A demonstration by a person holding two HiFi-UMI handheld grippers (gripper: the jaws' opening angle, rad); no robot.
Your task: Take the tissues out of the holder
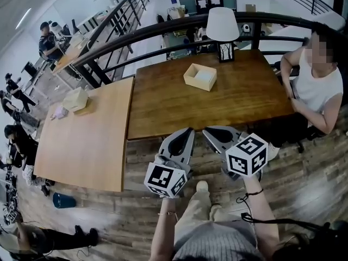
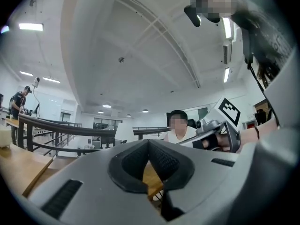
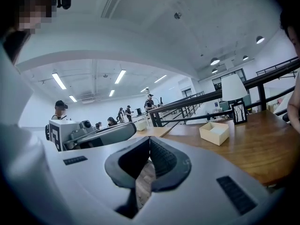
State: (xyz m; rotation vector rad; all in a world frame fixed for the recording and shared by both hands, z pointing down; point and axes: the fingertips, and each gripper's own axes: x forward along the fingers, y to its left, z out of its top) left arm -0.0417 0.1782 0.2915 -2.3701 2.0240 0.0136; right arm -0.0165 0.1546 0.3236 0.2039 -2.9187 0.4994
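The tissue holder (image 1: pixel 200 76) is a low cream open-topped box on the dark wooden table (image 1: pixel 163 107), with something white inside it. It also shows in the right gripper view as the holder (image 3: pixel 214 131), ahead and to the right. My left gripper (image 1: pixel 188 130) and right gripper (image 1: pixel 207 130) hover side by side at the table's near edge, well short of the holder. Both are shut, with nothing between the jaws of the left gripper (image 2: pixel 149 142) or the right gripper (image 3: pixel 150 139). Each gripper view catches the other gripper alongside.
A white-shaded lamp (image 1: pixel 222 29) stands behind the holder by the black railing (image 1: pixel 136 37). A person in a white top (image 1: pixel 318 86) sits at the table's right end. A lighter table (image 1: pixel 87 140) adjoins on the left, carrying another box (image 1: pixel 75 99).
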